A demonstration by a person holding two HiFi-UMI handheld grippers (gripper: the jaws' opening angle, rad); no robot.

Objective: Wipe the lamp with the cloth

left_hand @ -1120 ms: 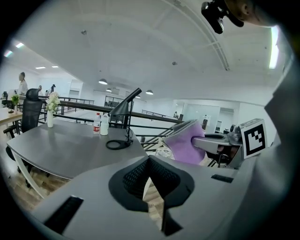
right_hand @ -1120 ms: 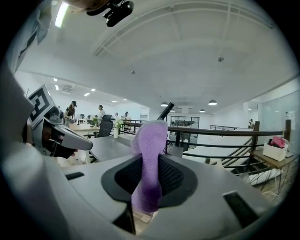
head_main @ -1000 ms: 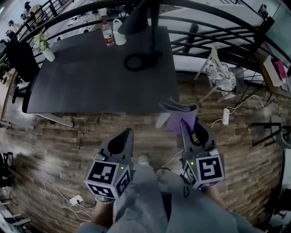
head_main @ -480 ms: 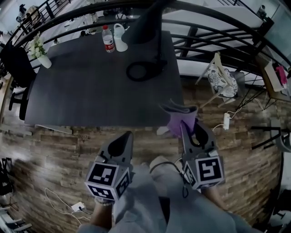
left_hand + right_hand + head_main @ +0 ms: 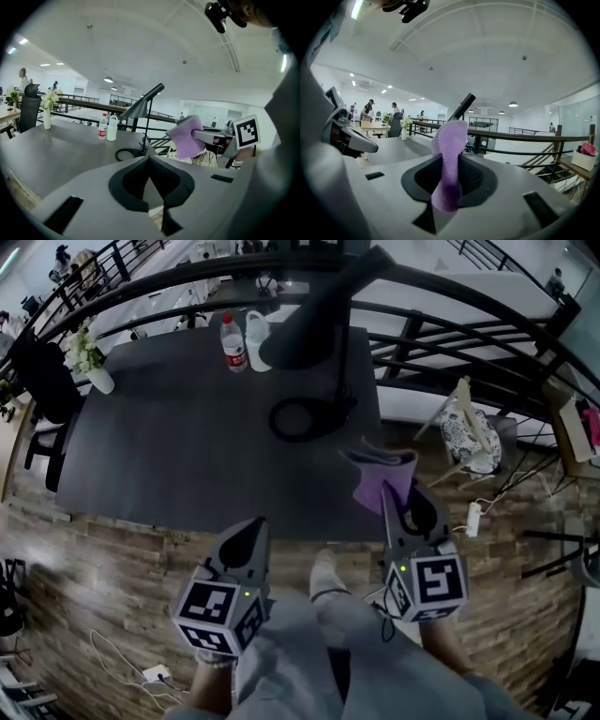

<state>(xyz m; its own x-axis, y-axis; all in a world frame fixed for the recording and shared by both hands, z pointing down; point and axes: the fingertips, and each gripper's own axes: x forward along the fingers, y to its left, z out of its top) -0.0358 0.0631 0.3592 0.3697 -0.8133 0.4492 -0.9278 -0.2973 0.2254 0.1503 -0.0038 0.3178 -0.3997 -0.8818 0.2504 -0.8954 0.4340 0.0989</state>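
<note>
- Head view: the right gripper (image 5: 392, 491) is clamping a purple cloth (image 5: 379, 476) and holding it up over the near right edge of a dark table (image 5: 169, 446). The cloth is near the ring base of the black lamp (image 5: 300, 341) but apart from it.
- The left gripper (image 5: 254, 523) is hovering lower, over the wood-plank floor (image 5: 112, 559), its jaws pressed together and empty.
- Each gripper is carrying a marker cube (image 5: 433, 585) with black-and-white squares; no letters are showing on them.
- A bottle (image 5: 233, 341) with a red label, its print too small to read, is standing beside a white jug (image 5: 255, 329) at the table's far edge.
- Only this view is showing the floor, a white power strip (image 5: 473, 518) lying on it and the person's grey-clad legs (image 5: 309, 648).
- Left gripper view: the jaws are meeting at the tip with nothing between them.
- From this side angle the cloth is hanging to the right of the lamp's slanted shade, with clear air between them. The other gripper's marker cube is showing behind it.
- A vase (image 5: 47, 119) of white flowers is standing at the table's far left.
- Right gripper view: the cloth is running upright between the closed jaws, filling the middle of the picture and hiding most of the lamp. Only the lamp's dark arm is rising behind the cloth's top.
- A railing (image 5: 525, 136) is crossing the background to the right.
</note>
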